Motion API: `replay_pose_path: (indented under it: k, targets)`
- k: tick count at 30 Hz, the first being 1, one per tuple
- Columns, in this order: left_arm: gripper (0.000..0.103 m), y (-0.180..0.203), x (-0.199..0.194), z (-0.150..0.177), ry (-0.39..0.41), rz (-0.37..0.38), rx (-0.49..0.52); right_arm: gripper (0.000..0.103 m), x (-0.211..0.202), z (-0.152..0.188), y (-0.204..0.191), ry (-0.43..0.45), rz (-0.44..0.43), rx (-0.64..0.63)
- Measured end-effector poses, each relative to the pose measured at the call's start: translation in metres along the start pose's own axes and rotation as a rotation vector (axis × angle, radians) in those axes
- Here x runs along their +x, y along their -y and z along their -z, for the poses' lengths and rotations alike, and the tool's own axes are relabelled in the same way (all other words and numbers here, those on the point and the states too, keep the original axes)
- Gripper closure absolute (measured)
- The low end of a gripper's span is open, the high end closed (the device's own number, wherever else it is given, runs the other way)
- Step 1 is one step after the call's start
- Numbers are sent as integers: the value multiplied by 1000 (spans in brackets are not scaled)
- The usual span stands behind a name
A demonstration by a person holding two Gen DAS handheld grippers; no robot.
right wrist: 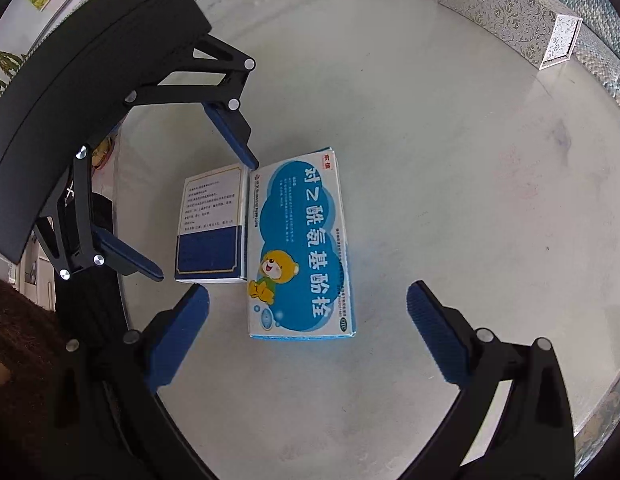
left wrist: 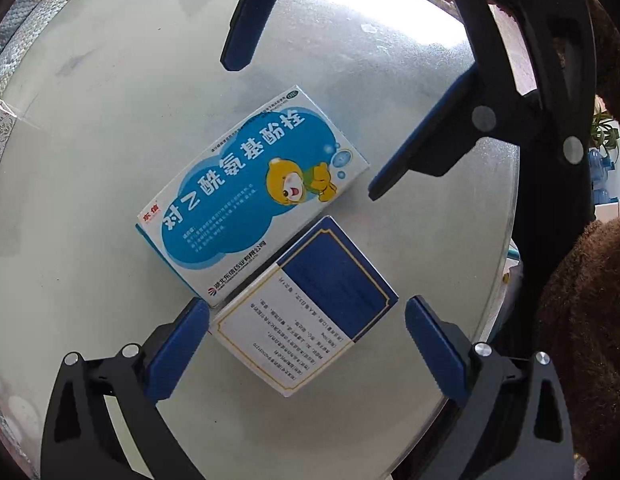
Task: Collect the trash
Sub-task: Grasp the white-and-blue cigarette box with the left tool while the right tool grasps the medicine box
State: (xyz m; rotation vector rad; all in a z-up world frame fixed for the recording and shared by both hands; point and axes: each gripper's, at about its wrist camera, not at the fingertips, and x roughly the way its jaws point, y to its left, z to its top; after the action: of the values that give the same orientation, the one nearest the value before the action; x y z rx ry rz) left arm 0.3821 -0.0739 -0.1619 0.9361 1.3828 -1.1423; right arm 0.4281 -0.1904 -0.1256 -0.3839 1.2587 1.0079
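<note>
2 boxes lie touching on the worktop point(left wrist: 110, 120). Both grippers are held spread and empty; the left gripper point(left wrist: 306, 316) should be centred over the dark-blue box point(left wrist: 310, 312) before closing.

A round frosted-glass desk point(right wrist: 449, 160) with a textured silver rim fills both views, lit by bright daylight. A silver floral-patterned rectangular box point(right wrist: 509, 12) sits by its far edge. Beyond the rim stand a green potted plant point(left wrist: 603, 128) and a blue water dispenser point(left wrist: 601, 168).
</note>
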Motion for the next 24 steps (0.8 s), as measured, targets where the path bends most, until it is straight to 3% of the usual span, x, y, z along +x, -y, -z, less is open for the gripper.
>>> replay_pose_path:
  k: [4, 24]
  targets:
    - [7, -1, -2, -2, 8, 32, -3, 6, 7, 1, -6, -11, 19, -18]
    - [7, 2, 0, 15, 44, -28, -2, 6, 39, 1, -24, -38, 105, -76]
